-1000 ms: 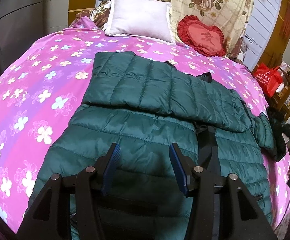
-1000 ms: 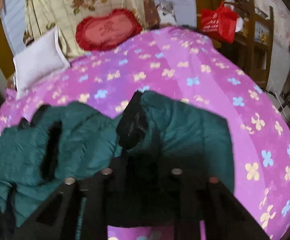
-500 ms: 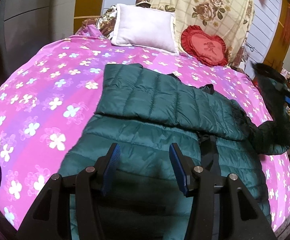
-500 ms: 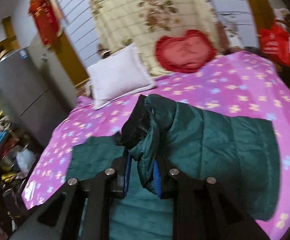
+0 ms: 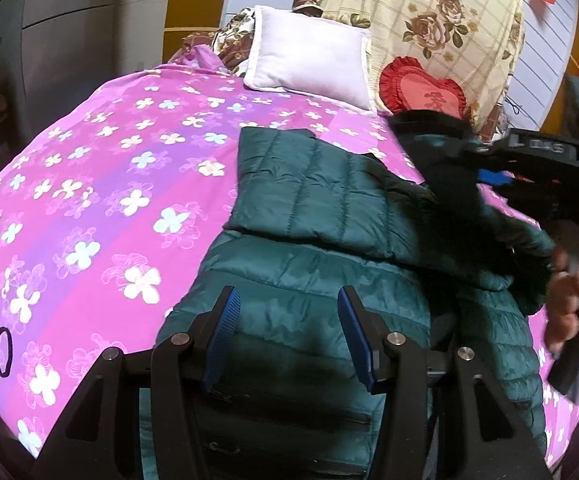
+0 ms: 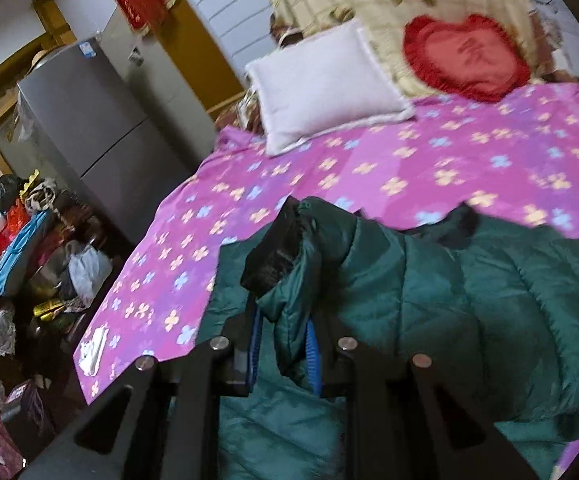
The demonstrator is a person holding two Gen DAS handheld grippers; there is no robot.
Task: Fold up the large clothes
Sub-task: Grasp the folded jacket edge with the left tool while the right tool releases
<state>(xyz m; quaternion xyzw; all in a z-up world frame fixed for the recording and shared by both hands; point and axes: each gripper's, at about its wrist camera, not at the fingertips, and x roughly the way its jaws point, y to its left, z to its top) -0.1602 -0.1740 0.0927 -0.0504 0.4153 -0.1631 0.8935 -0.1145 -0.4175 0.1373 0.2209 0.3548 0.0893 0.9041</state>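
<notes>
right gripper [image 6: 283, 344] clamped on green jacket's [image 5: 317, 200] sleeve cuff [image 6: 275, 254] w/ it lifted, left gripper [image 5: 287, 336] half-open, empty, over jacket.

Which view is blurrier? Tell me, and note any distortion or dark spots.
Right wrist view: motion blur smears the white pillow and bedspread. Left wrist view: sharper, the green jacket quilting crisp, only the right gripper smeared. Both: fisheye bulge, black corners, shadow under the left gripper.
</notes>
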